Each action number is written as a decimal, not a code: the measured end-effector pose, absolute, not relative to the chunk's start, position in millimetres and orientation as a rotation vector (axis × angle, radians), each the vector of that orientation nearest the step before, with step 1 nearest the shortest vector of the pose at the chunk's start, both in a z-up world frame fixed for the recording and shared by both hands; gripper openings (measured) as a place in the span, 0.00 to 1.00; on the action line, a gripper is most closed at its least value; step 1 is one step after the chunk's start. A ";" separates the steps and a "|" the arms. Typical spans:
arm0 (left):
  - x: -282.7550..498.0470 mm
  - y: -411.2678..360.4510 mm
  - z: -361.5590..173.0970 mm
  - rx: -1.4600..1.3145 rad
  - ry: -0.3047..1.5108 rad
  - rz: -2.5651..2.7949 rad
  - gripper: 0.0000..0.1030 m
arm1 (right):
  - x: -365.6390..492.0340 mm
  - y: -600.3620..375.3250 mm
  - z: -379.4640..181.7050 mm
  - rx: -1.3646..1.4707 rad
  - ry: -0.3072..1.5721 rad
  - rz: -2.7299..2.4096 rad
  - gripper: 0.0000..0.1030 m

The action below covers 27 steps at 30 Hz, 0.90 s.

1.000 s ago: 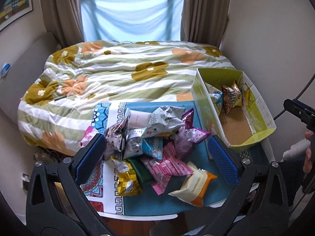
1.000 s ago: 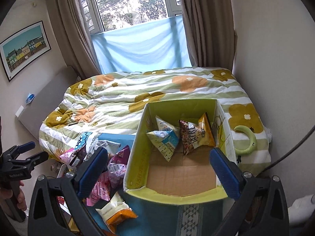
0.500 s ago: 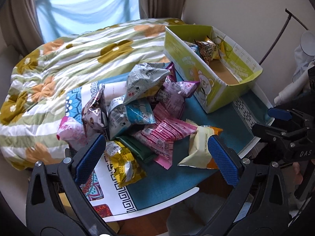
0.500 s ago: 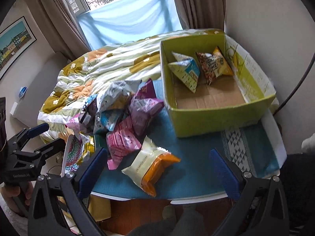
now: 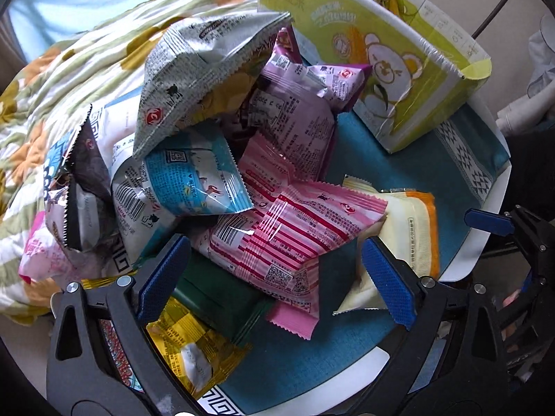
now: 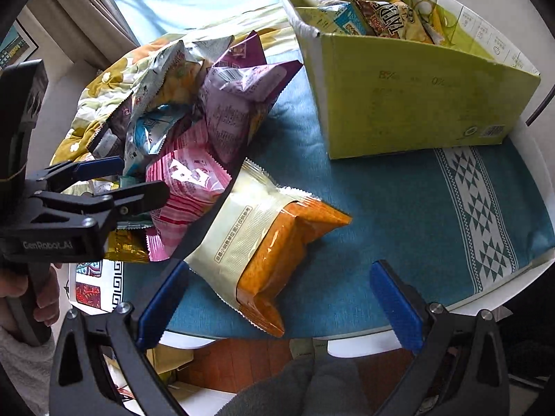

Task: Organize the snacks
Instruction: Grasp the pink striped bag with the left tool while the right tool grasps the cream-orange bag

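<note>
- Blue ribbed pads line both grippers. The left gripper (image 5: 275,274) is spread wide and holds nothing; it hangs low over the near edge of the snack pile. The right gripper (image 6: 279,300) is equally wide and empty, framing the cream-and-orange foil snack packet (image 6: 263,242) on the teal woven table cloth (image 6: 399,208).
- Target location: the pile of crinkled foil snack packets (image 5: 242,159) lies on the left half of the white round table (image 6: 534,145). The pink striped plastic packet (image 5: 288,239) lies on top at the near side, between the left gripper's pads. The lime-green cardboard box (image 6: 416,104) stands at the far right and already contains several packets.
- Step in hand, as judged: pick one packet and transfer it to the box.
- Recommended procedure: select a packet lying free of the rest. The cream-and-orange packet is the better candidate, since only its left edge meets the pile.
- Close across the packet's narrow width, near its middle, so the inflated foil does not slip out.
- Apply light pressure; the contents are probably brittle.
- Lift straight up before travelling right, clearing the box's near wall.
- Risk: the pink packet overlaps neighbours, and dragging it may spill others off the table edge.
</note>
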State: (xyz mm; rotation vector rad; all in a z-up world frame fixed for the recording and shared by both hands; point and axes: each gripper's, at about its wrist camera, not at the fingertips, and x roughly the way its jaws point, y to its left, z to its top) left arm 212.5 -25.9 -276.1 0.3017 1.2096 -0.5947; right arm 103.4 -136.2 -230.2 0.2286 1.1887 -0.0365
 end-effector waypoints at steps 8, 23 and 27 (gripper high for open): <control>223.5 -43.3 -302.9 0.339 1.248 -0.620 0.95 | 118.1 -128.6 -246.1 0.281 1.209 -0.016 1.00; 239.1 -59.0 -318.1 0.314 1.269 -0.596 0.69 | 122.7 -137.1 -263.1 0.312 1.218 -0.051 1.00; 235.4 -63.5 -316.9 0.263 1.278 -0.584 0.68 | 125.1 -133.8 -268.7 0.298 1.220 -0.064 1.00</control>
